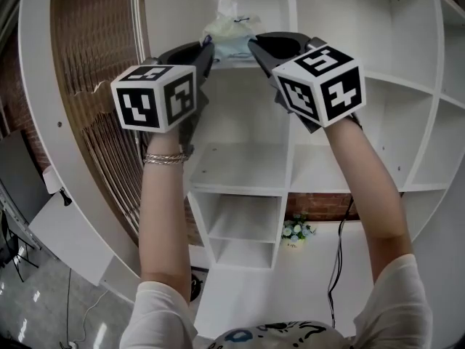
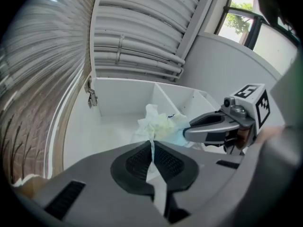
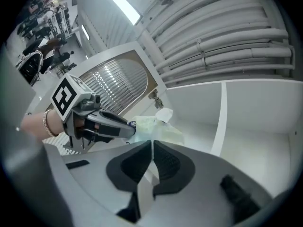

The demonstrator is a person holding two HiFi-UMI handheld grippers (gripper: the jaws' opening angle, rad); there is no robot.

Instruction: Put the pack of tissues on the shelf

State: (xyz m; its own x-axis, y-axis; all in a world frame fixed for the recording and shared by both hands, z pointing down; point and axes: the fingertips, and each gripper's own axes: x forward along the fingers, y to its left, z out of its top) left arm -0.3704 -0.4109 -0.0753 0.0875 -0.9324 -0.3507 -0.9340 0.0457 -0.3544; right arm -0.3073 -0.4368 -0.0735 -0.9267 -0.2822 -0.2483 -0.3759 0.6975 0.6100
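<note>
Below the shelf (image 1: 240, 167), only head view shows flowers (image 1: 298, 230).

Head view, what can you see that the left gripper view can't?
Only the head view shows the flowers low down and the bracelet. Only the left gripper view shows the pipes on the ceiling and a window. Both show the tissues, the white shelf, and the left tool and right tool pinching the tissues' wrapper.
</note>
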